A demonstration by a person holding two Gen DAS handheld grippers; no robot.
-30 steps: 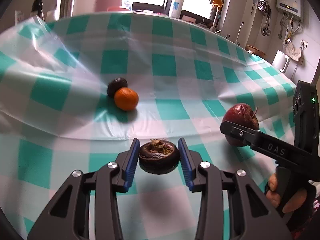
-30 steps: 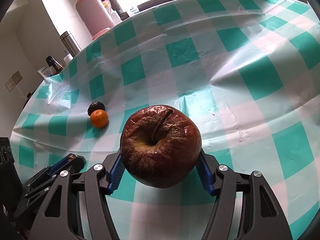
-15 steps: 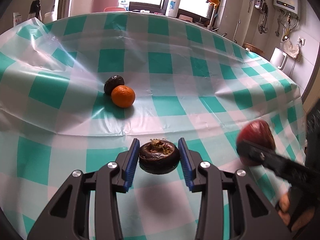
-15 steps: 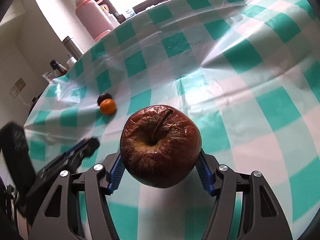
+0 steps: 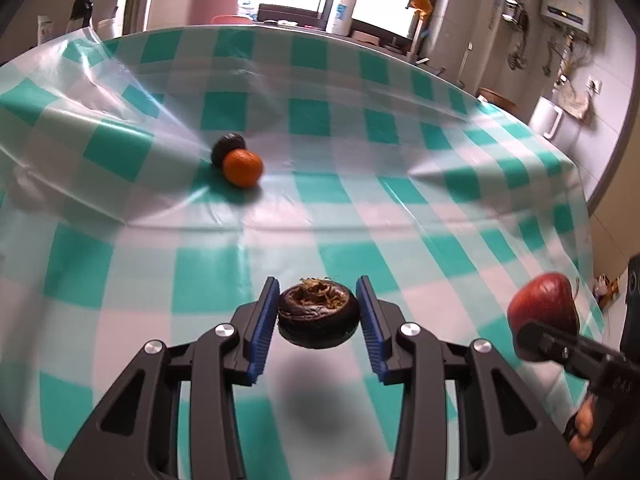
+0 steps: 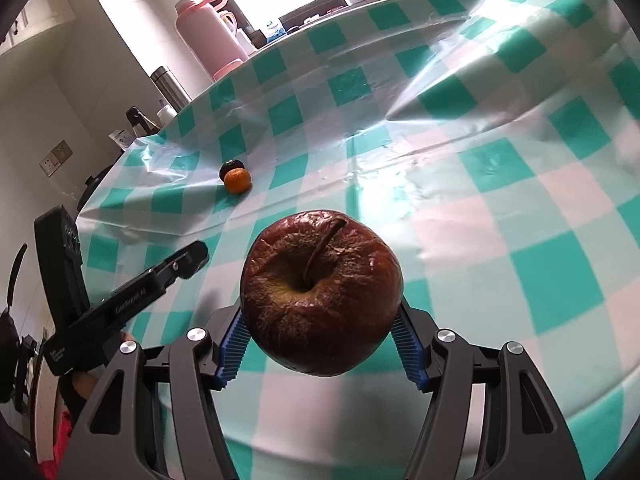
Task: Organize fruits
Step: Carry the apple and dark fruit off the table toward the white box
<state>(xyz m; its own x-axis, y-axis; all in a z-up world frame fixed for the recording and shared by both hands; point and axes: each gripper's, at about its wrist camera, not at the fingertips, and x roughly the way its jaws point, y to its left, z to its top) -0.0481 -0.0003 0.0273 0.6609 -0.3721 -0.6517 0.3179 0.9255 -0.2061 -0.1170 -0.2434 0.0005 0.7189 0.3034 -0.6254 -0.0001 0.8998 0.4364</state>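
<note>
My left gripper (image 5: 318,314) is shut on a small dark shrivelled fruit (image 5: 319,316) and holds it above the checked tablecloth (image 5: 360,184). My right gripper (image 6: 322,338) is shut on a wrinkled dark red apple (image 6: 322,292), held above the table's near edge; the apple also shows at the right of the left wrist view (image 5: 544,312). An orange (image 5: 242,168) lies on the cloth touching a dark round fruit (image 5: 226,148) behind it, far left of centre. Both also show in the right wrist view, the orange (image 6: 237,181) and the dark fruit (image 6: 230,166).
The left gripper (image 6: 192,258) shows in the right wrist view at lower left. A pink thermos (image 6: 208,40), a steel flask (image 6: 170,86) and bottles stand beyond the table's far left edge. A white bottle (image 5: 344,10) stands at the window. The cloth has raised creases.
Both grippers have pulled back towards the table's near edge and risen, each still holding its fruit. The orange and dark fruit have not moved.
</note>
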